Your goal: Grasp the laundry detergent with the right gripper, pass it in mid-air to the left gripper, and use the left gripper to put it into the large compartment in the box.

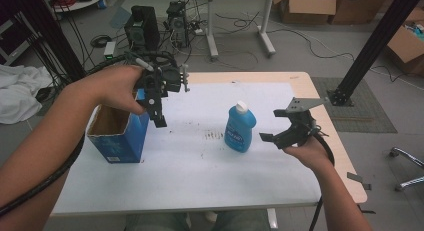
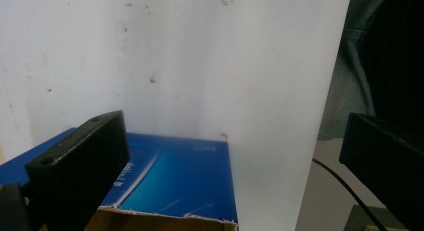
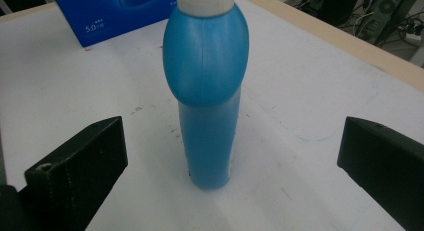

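Note:
A blue bottle (image 1: pixel 240 127) with a white cap stands upright near the middle of the white table mat (image 1: pixel 200 171). My right gripper (image 1: pixel 271 125) hovers just right of it, open, its jaws pointing at the bottle without touching. In the right gripper view the bottle (image 3: pixel 207 91) stands between and beyond the wide-apart jaws of that gripper (image 3: pixel 232 128). An open-topped blue box (image 1: pixel 117 136) sits at the mat's left. My left gripper (image 1: pixel 156 113) hangs open above the box's right edge, pointing down; its own view shows the box (image 2: pixel 175 176) below the left gripper (image 2: pixel 230 128), nothing held.
The table's wooden rim (image 1: pixel 340 141) runs along the right side. Beyond the far edge are computer towers (image 1: pixel 142 26), cables, another desk and cardboard boxes (image 1: pixel 307 8). A black frame post (image 1: pixel 372 46) stands at the right, a white cloth (image 1: pixel 20 91) at the left.

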